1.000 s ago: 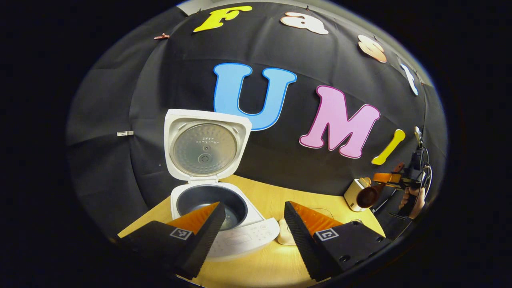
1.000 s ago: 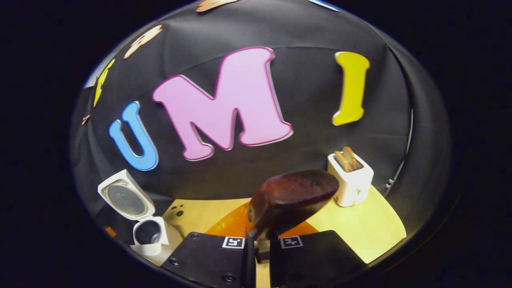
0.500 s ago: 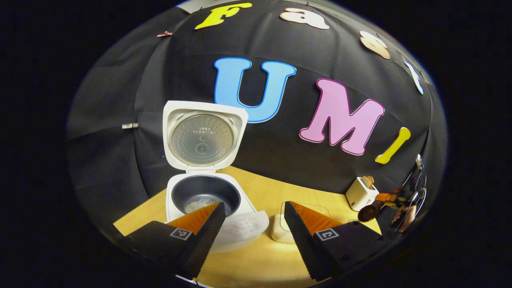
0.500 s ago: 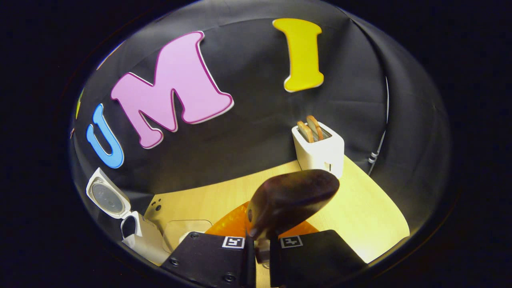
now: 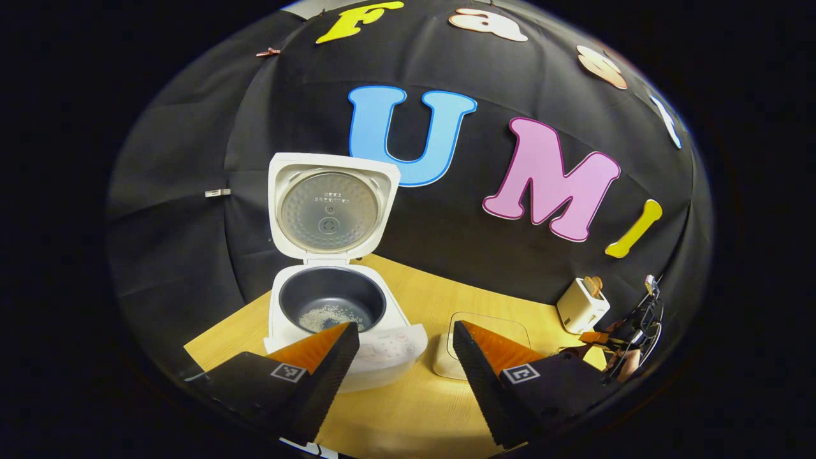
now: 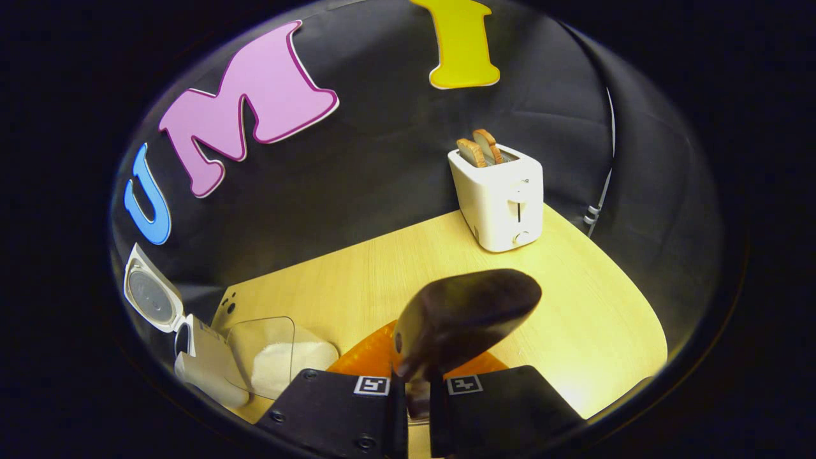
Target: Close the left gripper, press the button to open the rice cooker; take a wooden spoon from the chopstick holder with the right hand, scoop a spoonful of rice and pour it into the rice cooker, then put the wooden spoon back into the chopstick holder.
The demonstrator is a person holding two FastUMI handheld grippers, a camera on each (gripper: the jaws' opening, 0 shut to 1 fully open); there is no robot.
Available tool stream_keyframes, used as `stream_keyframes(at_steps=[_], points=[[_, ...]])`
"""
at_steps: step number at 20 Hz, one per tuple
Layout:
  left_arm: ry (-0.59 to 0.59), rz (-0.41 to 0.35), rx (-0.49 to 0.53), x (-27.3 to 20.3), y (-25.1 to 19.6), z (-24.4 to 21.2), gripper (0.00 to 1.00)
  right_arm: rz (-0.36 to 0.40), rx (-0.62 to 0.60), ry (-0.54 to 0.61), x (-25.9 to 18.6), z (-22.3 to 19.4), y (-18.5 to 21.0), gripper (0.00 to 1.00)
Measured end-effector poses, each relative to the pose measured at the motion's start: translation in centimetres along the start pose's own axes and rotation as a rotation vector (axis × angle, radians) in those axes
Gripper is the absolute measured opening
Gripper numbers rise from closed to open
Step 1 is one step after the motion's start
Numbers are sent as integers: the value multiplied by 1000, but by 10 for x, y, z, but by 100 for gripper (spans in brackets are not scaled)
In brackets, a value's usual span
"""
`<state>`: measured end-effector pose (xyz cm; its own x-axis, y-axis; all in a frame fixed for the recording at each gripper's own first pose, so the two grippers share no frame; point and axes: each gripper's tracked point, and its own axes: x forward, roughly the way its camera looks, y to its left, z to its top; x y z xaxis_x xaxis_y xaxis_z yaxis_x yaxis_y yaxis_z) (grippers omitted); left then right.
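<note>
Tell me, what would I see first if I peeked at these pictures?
First you'd spot the white rice cooker on the wooden table, its lid standing wide open and a little rice in its dark pot. In the right gripper view, the big dark wooden spoon sticks up close, pinched in the right gripper. Behind it, near the wall, a white toaster has two slices of toast poking out.

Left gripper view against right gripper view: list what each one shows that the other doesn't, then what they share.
Left gripper view alone: the rice grains in the cooker's dark pot, and the open left gripper.

Right gripper view alone: the wooden spoon seen close, bowl forward, with the right gripper shut on its handle, and the toaster's front lever.

Both: the rice cooker with its lid up, the clear rice container, the toaster with bread, and the wooden table.
</note>
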<state>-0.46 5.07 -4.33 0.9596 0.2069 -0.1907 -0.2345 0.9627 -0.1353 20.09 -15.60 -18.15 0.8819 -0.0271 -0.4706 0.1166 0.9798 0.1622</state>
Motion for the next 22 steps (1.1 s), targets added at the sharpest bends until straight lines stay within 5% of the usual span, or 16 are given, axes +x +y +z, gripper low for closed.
stream_keyframes(at_steps=[7,8,9,10,11,13,14,16,17,22], points=[[3,-8,17,-7,-7,-7,96,-18,19,39,10,-17,-5,19],[1,-9,16,-7,-8,-7,96,-21,16,35,10,-16,-6,7],[-1,-9,14,-7,-8,-6,96,-17,14,33,7,-14,-5,24],[-1,-10,12,-7,-10,-7,96,-16,11,32,6,-14,-4,13],[-3,-12,9,-7,-11,-6,96,-10,9,31,2,-12,-2,12],[-8,-17,5,-7,-15,-4,96,-3,3,33,-5,-12,2,34],[-11,-21,3,-6,-16,-3,96,2,0,34,-8,-11,4,59],[-17,-42,2,-4,-21,-1,96,-4,-18,26,-21,-7,5,70],[-21,-54,5,-3,-23,1,96,-10,-25,16,-26,-4,6,89],[-24,-125,7,5,-23,8,96,-67,-54,-27,-53,9,3,99]])
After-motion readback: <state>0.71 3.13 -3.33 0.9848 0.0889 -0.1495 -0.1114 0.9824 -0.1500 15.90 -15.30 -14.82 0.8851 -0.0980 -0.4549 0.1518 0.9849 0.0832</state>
